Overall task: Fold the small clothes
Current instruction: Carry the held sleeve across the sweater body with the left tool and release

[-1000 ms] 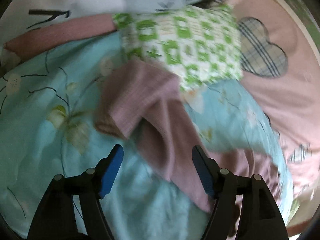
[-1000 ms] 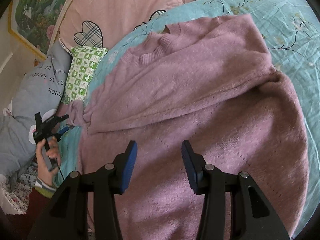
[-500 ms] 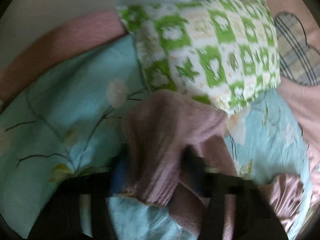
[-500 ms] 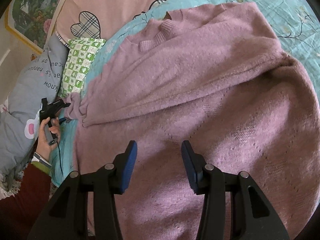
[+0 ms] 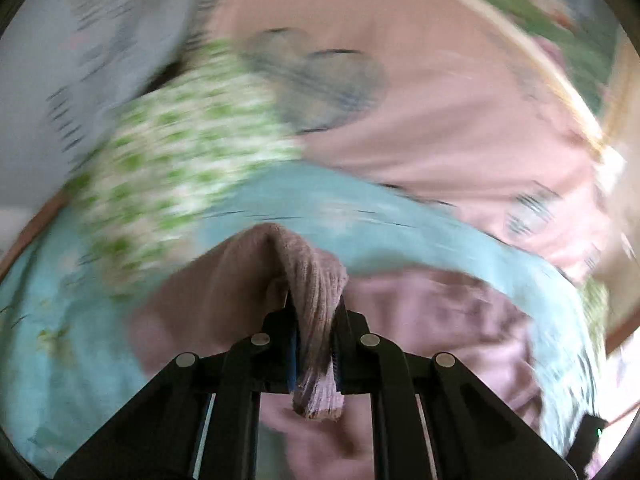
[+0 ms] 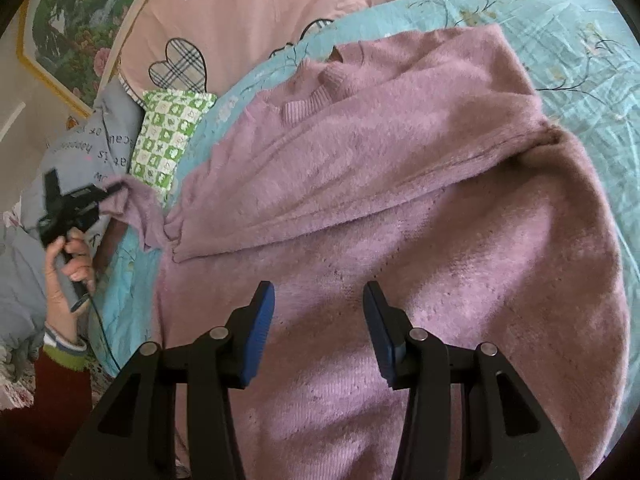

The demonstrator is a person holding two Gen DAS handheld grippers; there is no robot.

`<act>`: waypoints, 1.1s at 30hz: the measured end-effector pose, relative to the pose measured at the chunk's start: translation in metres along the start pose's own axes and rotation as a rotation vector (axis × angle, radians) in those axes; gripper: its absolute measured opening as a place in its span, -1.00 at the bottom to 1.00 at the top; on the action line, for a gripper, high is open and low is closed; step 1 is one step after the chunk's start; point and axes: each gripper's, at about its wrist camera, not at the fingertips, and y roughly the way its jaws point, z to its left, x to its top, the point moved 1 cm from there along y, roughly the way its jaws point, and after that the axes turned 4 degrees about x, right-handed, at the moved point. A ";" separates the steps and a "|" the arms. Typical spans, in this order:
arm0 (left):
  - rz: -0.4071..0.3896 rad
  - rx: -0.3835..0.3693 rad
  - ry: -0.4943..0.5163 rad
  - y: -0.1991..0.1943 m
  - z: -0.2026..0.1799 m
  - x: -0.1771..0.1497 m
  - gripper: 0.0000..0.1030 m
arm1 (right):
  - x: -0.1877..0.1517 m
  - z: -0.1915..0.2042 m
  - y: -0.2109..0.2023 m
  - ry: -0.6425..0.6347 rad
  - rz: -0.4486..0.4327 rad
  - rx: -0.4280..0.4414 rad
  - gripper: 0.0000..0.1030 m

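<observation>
- Pinching the sleeve cuff (image 5: 318,300) of the mauve sweater (image 6: 400,220): left gripper (image 5: 314,320) clamped tight on the ribbed knit, cuff end hanging out below the pads.
- Changed from a second ago: jaws then wide apart over the loose sleeve, now closed on it; sleeve lifted off the blue floral sheet (image 5: 60,320) instead of lying crumpled there.
- Also changed: left view now heavily smeared, pointing more toward the pink cover (image 5: 440,140); green checked pillow (image 5: 172,176) slid to the left of frame. Reads as fast swing with a roll.
- Seen from right wrist: left hand (image 6: 68,264) at the far left edge, cuff stretched out from the sweater toward the grey pillow (image 6: 80,152).
- Right gripper (image 6: 318,332) unchanged, half open, nothing between the pads, hovering over the lower body of the sweater; contact with the knit not clear.
- Sweater location: spread flat on the blue sheet, collar (image 6: 320,88) toward the pink cover, other sleeve already laid across the chest.
- Meaning for task: grasp secured, sleeve fold probably starting; likely carry of the cuff inward over the body next.
- Risk: fuzzy knit slipping from the thin pinch, or the body dragging along.
</observation>
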 end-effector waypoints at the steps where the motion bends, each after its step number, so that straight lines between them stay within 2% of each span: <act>1: 0.009 -0.038 0.039 -0.001 -0.024 -0.005 -0.79 | 0.000 -0.001 -0.003 0.002 -0.007 -0.002 -0.08; 4: 0.053 -0.163 0.159 0.005 -0.095 -0.026 -0.79 | -0.004 -0.008 -0.018 0.015 -0.029 -0.013 -0.08; 9: 0.146 -0.280 0.322 0.034 -0.184 -0.066 -0.79 | -0.010 -0.030 -0.042 0.062 -0.068 -0.045 -0.08; 13: 0.229 -0.317 0.402 0.061 -0.231 -0.103 -0.78 | -0.012 -0.044 -0.053 0.091 -0.085 -0.066 -0.08; 15: 0.273 -0.303 0.431 0.081 -0.244 -0.118 -0.74 | -0.013 -0.047 -0.057 0.099 -0.091 -0.072 -0.08; 18: 0.315 -0.288 0.449 0.099 -0.244 -0.131 -0.57 | -0.011 -0.050 -0.059 0.107 -0.097 -0.074 -0.08; 20: 0.334 -0.313 0.430 0.100 -0.237 -0.138 -0.39 | -0.010 -0.051 -0.059 0.109 -0.102 -0.072 -0.08; 22: 0.327 -0.307 0.415 0.097 -0.226 -0.138 0.02 | -0.008 -0.050 -0.058 0.106 -0.103 -0.071 -0.08; 25: 0.297 -0.293 0.383 0.079 -0.202 -0.139 0.04 | -0.006 -0.046 -0.053 0.089 -0.102 -0.076 -0.08; 28: 0.265 -0.244 0.341 0.062 -0.167 -0.136 0.04 | 0.000 -0.039 -0.046 0.057 -0.097 -0.076 -0.08; 33: 0.204 -0.098 0.230 0.038 -0.099 -0.136 0.08 | 0.012 -0.020 -0.027 -0.043 -0.075 -0.104 -0.05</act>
